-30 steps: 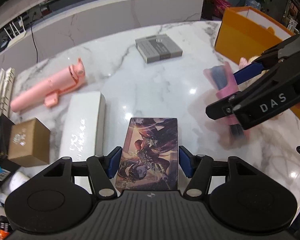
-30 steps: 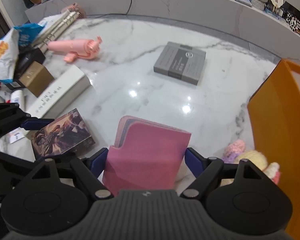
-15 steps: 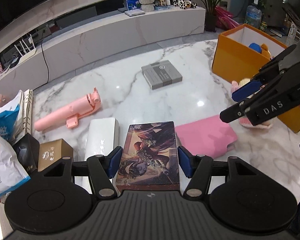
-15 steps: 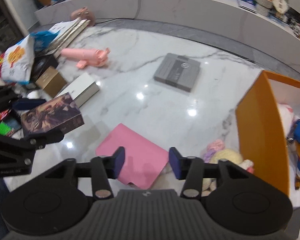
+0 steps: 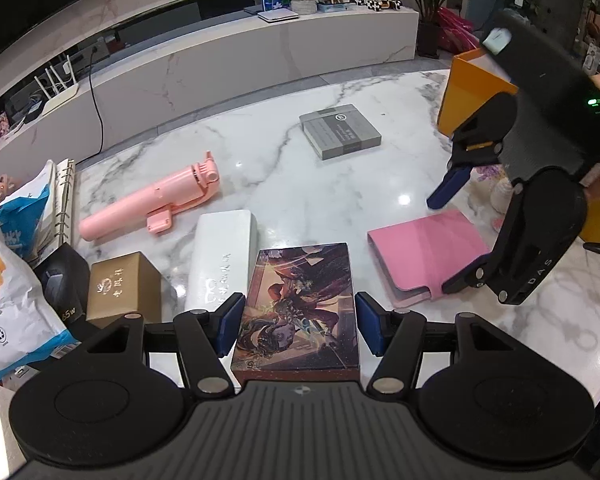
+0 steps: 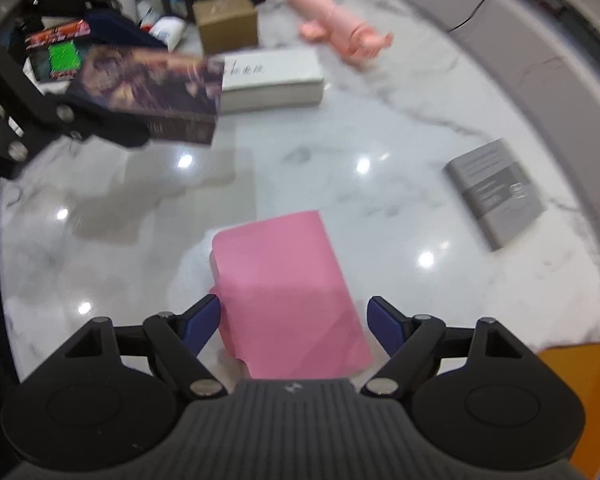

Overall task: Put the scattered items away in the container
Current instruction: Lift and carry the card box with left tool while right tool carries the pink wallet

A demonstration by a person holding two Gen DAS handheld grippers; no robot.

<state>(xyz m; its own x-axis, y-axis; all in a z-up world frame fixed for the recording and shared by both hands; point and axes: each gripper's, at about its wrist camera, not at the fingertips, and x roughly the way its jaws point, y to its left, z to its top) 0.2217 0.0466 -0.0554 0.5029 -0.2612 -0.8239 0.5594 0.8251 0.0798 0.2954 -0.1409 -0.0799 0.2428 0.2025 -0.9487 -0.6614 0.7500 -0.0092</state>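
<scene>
My left gripper (image 5: pixel 298 328) is shut on an illustrated dark box (image 5: pixel 298 308) and holds it above the marble table; the box also shows in the right wrist view (image 6: pixel 152 92). My right gripper (image 6: pixel 294 322) is open, its fingers spread on either side of a pink wallet (image 6: pixel 284 288) that lies flat on the table. The wallet (image 5: pixel 428 252) lies below the right gripper in the left wrist view. The orange container (image 5: pixel 472 92) stands at the table's right side, partly hidden by the right gripper.
On the table lie a grey box (image 5: pixel 340 130), a pink handheld fan (image 5: pixel 152 204), a white box (image 5: pixel 222 258), a brown box (image 5: pixel 124 288) and a snack bag (image 5: pixel 8 296). A plush toy (image 5: pixel 500 196) sits by the container.
My right gripper let go of the pink wallet, which now lies on the table, then turned and came down over it. My left gripper rose with the illustrated box.
</scene>
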